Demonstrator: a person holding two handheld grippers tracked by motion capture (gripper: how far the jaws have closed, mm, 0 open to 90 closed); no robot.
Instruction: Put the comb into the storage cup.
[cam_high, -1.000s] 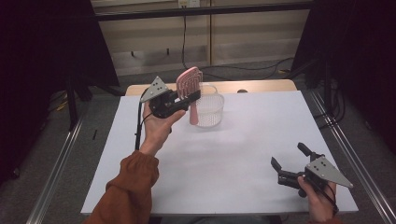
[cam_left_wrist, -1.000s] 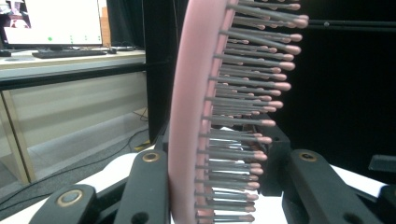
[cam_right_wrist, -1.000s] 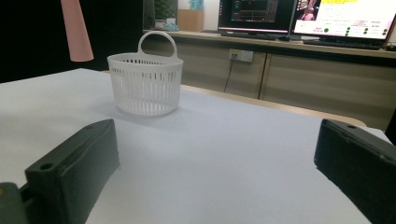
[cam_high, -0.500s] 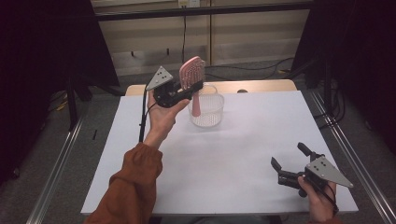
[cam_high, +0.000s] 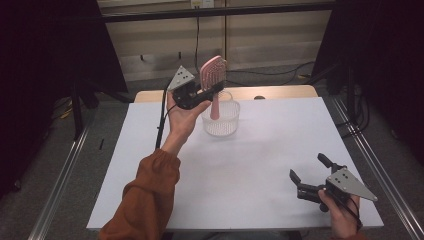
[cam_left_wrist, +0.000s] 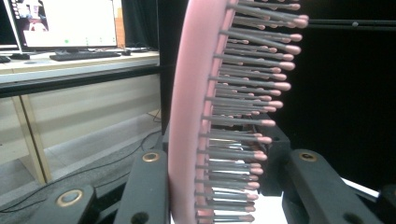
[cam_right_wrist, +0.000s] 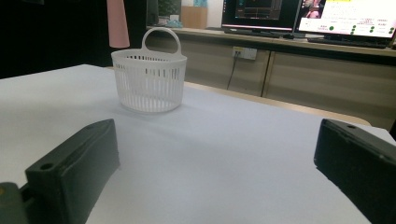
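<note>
Raised higher, left tool (cam_high: 212, 92) holds unmarked pink hairbrush (cam_high: 212, 73) above basket (cam_high: 220, 120).

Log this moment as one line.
left hand-held gripper: shut on brush, above basket | right hand-held gripper: open, idle

From where I sit, the white table (cam_high: 240, 165) is evenly lit from above and shadows on it are faint. The room's left and right sides sink into black. In the left gripper view the hairbrush (cam_left_wrist: 196, 116) is soft with closeness. Far monitors (cam_right_wrist: 345, 16) glare brightly.
</note>
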